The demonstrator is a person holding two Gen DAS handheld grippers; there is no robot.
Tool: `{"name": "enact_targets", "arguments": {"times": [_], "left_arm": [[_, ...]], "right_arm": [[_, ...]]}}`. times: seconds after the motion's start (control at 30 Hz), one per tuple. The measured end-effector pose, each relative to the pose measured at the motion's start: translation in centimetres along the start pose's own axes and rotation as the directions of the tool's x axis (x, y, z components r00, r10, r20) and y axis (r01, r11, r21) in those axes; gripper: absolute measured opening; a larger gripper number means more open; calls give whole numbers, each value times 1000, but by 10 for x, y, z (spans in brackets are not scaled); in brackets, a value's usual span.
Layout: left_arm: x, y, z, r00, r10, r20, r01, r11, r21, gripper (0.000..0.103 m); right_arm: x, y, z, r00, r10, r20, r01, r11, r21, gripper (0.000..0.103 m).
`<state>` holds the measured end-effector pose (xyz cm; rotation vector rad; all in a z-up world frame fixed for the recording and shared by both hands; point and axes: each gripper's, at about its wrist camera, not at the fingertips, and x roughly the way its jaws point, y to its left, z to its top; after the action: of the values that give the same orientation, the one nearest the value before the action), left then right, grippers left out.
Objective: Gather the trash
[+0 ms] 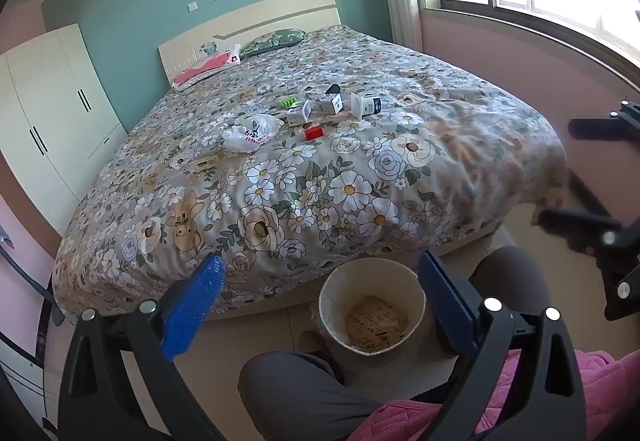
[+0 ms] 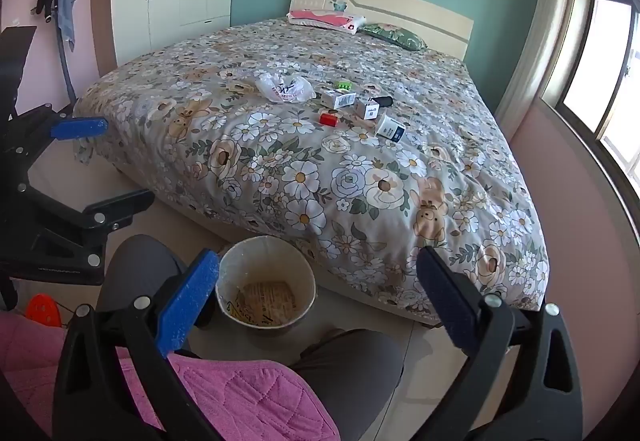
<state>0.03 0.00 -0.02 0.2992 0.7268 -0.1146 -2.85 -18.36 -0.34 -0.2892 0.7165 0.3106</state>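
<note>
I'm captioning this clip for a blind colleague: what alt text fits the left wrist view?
Open left gripper hovers above a round trash bin on the floor between the person's knees. Ahead, a floral bed holds scattered litter: a crumpled plastic bag, small white boxes, a red item and a tipped white cup.

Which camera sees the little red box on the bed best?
The right wrist view shows the red box a bit better: it sits nearer the middle, clear of the white boxes. The left wrist view also shows it, small, just below the same boxes.
</note>
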Motion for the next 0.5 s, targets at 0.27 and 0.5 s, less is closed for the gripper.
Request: {"name": "enact_targets", "arguments": {"times": [0.27, 0.5], "left_arm": [[0, 1, 0, 1000, -14, 5, 14, 1000, -13, 98], [0, 2, 0, 1000, -15, 5, 15, 1000, -13, 98]], "right_arm": [[0, 0, 0, 1000, 3, -4, -3, 1000, 2, 96], [0, 0, 1, 1000, 4, -6, -4, 1000, 2, 96]]}}
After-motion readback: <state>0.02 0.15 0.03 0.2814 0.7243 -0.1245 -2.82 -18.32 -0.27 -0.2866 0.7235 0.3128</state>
